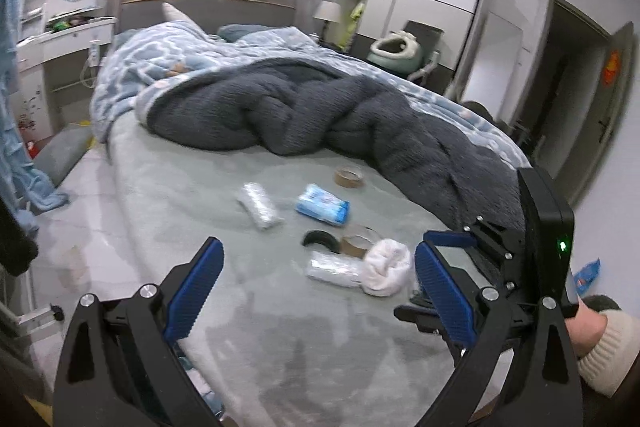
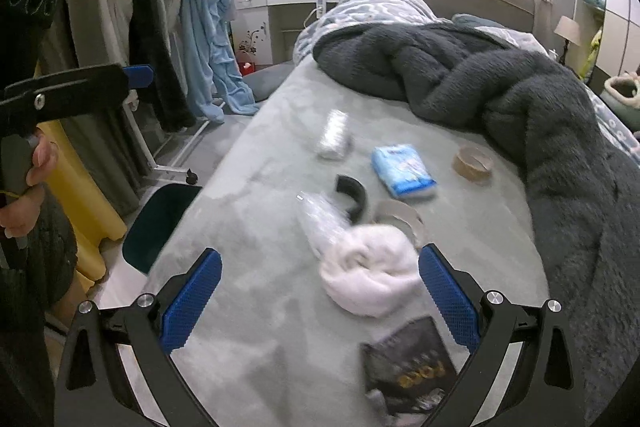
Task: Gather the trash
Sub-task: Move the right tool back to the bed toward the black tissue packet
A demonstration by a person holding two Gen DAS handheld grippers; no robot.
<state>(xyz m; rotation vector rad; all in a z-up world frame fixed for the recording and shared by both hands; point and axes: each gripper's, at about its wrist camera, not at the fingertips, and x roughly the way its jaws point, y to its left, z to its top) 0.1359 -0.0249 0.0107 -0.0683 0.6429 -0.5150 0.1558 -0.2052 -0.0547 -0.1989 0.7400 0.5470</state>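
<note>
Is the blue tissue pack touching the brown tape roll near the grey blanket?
Apart. The right wrist view shows bare bedsheet between the blue tissue pack and the brown tape roll; the left wrist view shows the same gap.

white wad [image 2: 370,269], blue packet [image 2: 402,171], grey blanket [image 2: 500,87]

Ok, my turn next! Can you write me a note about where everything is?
Left claw: open, empty, over the bed's near edge.
Right claw: open, empty, close to the white wad.
On the bed: white wad, clear crumpled plastic, black curved piece, two tape rolls, blue packet, wrapped roll, dark packet.
Done: nothing visibly picked up.
Left: all of it.
</note>
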